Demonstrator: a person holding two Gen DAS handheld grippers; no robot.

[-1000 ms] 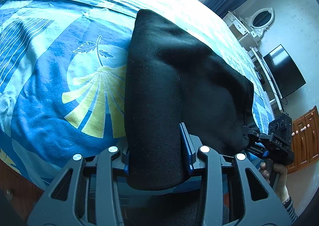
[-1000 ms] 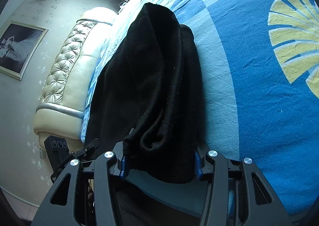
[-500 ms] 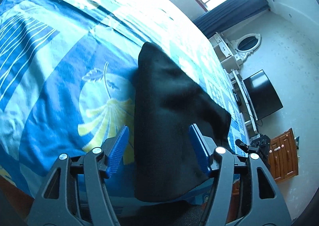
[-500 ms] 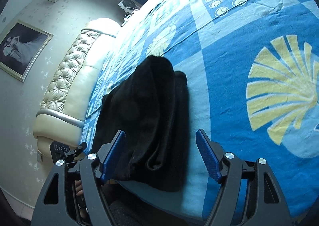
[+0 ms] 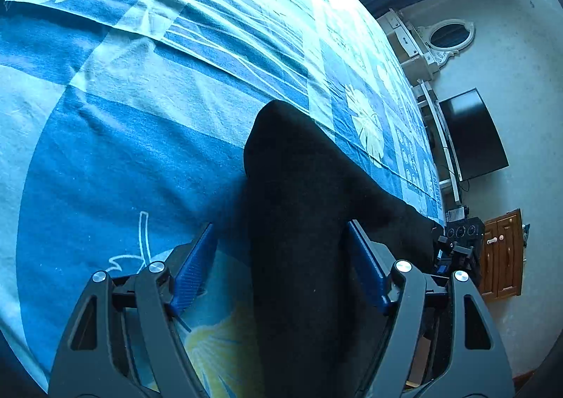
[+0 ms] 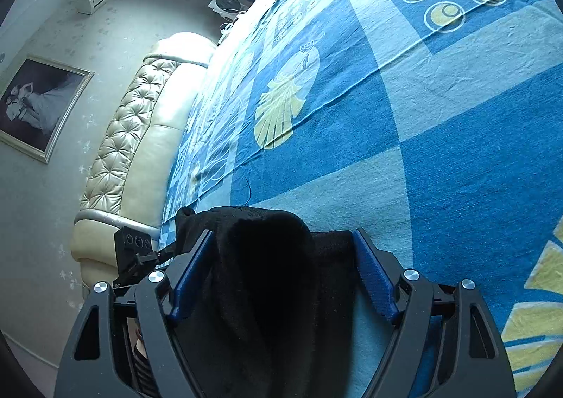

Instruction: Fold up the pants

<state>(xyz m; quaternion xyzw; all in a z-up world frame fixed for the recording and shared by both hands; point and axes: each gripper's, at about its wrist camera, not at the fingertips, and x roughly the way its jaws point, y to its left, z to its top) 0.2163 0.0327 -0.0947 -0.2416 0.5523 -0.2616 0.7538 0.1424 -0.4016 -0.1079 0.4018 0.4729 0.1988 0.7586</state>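
The black pants lie folded into a thick bundle on the blue patterned bed cover. My left gripper is open, its blue pads standing apart on either side of one end of the bundle. My right gripper is open too, its pads straddling the other end of the pants. The right gripper also shows in the left wrist view past the far end of the pants. The left gripper also shows in the right wrist view.
The bed cover stretches far ahead. A cream tufted headboard and a framed picture stand to the left in the right wrist view. A television, an oval mirror and a wooden cabinet stand beyond the bed.
Both grippers opened and let go of the pants, then drew back from the bundle. The pants stay folded on the bed.
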